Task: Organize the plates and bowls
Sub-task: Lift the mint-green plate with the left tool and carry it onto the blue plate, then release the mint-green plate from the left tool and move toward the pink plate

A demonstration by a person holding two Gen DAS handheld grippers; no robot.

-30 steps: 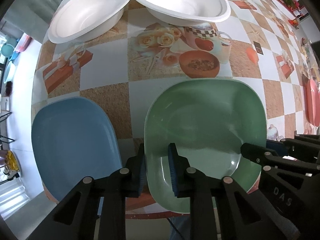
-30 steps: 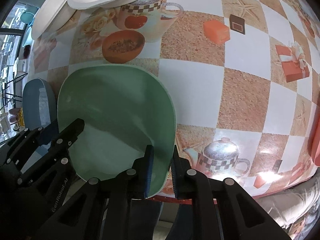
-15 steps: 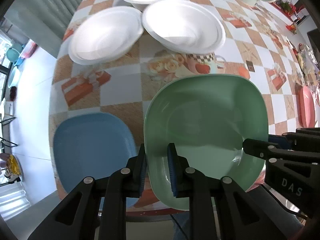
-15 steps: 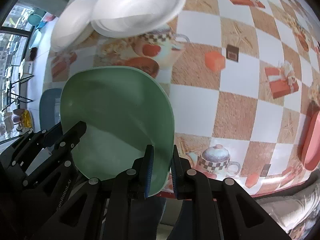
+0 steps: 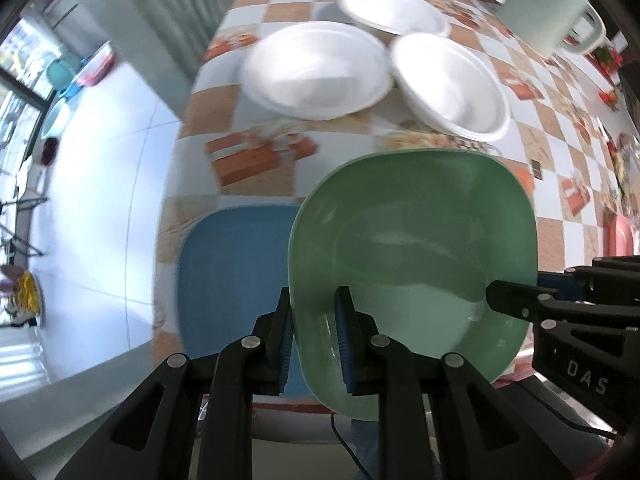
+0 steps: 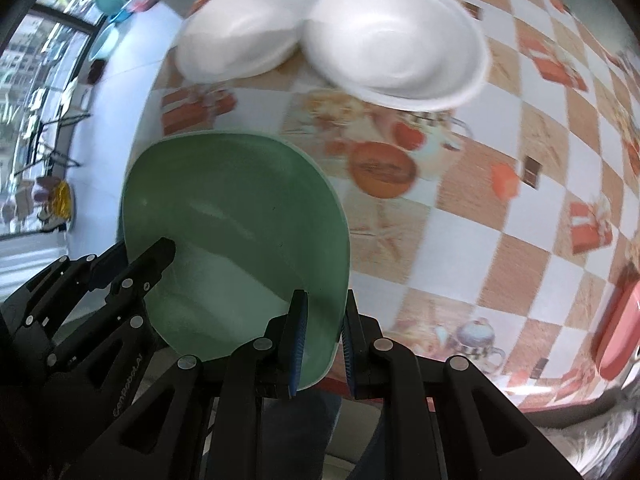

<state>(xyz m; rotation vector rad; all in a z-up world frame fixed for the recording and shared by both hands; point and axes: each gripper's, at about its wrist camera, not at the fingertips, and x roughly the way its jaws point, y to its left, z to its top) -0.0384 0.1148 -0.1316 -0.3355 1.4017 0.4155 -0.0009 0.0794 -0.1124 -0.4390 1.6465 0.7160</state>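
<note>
A: While both grippers hold it, where is the green plate [image 5: 416, 248]?

B: It is off the table [image 5: 200, 132], carried in the air. The left gripper [image 5: 316, 336] pinches its near left rim, and the right gripper [image 6: 324, 340] pinches the near right rim. I think two grips keep such a wide, shallow plate level.

A: What lies below it?

B: The blue plate [image 5: 232, 276] is just beside it, partly under its left edge. It looks like the place for stacking, but this is only my guess.

A: And farther away?

B: Three white bowls [image 5: 316, 68] stand close together, their rims seeming to overlap; blur hides whether they touch. A pink dish [image 5: 622, 236] is cut off at the right edge, and a pale jug [image 5: 548, 8] is far behind.
</note>
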